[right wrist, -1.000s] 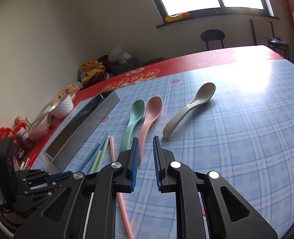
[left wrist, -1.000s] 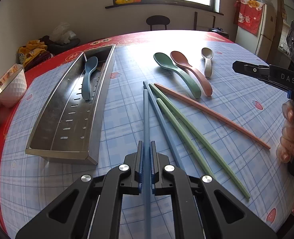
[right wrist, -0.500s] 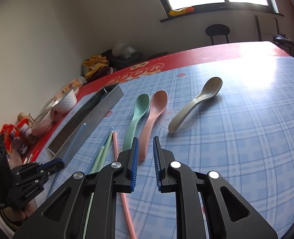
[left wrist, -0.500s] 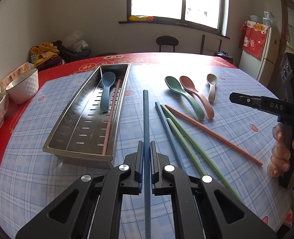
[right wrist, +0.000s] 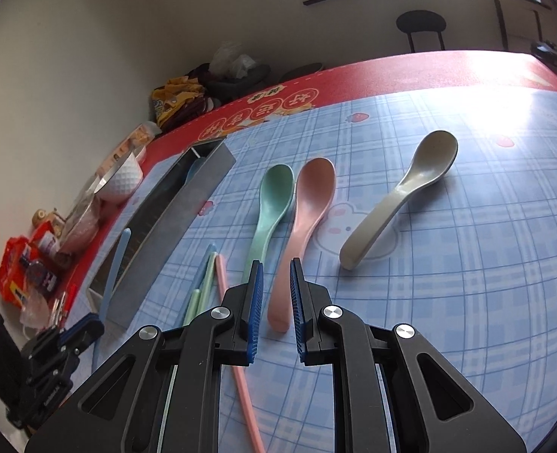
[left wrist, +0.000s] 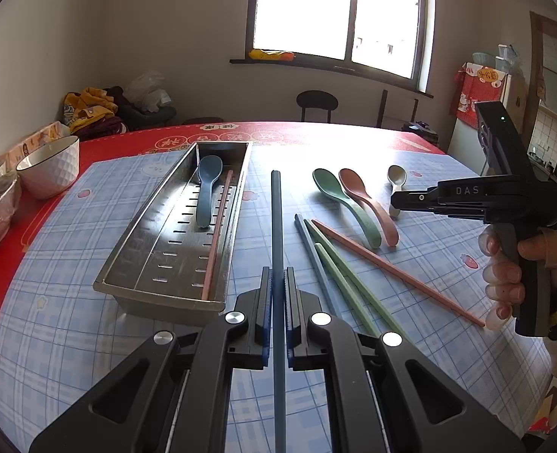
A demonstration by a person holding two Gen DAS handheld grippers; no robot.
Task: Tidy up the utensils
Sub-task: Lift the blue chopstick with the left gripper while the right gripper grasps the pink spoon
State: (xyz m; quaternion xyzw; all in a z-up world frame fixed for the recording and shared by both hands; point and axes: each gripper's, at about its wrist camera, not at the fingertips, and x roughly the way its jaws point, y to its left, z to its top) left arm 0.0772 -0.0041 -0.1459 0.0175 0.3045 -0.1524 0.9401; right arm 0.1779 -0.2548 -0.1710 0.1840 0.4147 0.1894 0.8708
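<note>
Left wrist view. We see our left gripper [left wrist: 277, 294] clamped tight on a blue chopstick [left wrist: 277, 226], which runs straight ahead between the pads and stands clear above the table [left wrist: 70, 339]. We take the steel tray [left wrist: 157, 287] as landmark. The held chopstick's far tip lies just to the right of the tray's right wall. Inside the tray: a blue spoon [left wrist: 206, 188] toward the far end, and a pink chopstick [left wrist: 218, 234] along the right wall. Right of the tray, on the checked cloth, lie a second blue chopstick [left wrist: 312, 256], two green chopsticks [left wrist: 350, 283] beside it, and a second pink chopstick [left wrist: 395, 271] slanting away to the right. Farther right of the tray: green spoon [left wrist: 338, 196], pink spoon [left wrist: 365, 200], beige spoon [left wrist: 396, 179]. A white bowl [left wrist: 50, 168] stands left of the tray on the red border. The right gripper [left wrist: 395, 201] enters from the far right, a hand [left wrist: 512, 264] round its grip, its tip over the beige spoon's handle.

Right wrist view. Our right gripper [right wrist: 276, 302] holds nothing; its jaws stand slightly apart, and the handle end of the pink spoon [right wrist: 308, 211] shows in the gap, on the table below. The tray [right wrist: 180, 219] lies to the left; the green spoon [right wrist: 270, 204] is between it and the pink one, and the beige spoon [right wrist: 403, 196] is farthest from it. The left gripper [right wrist: 85, 330] shows at the lower left, near the tray's near end, with the blue chopstick [right wrist: 116, 260] in it.
</note>
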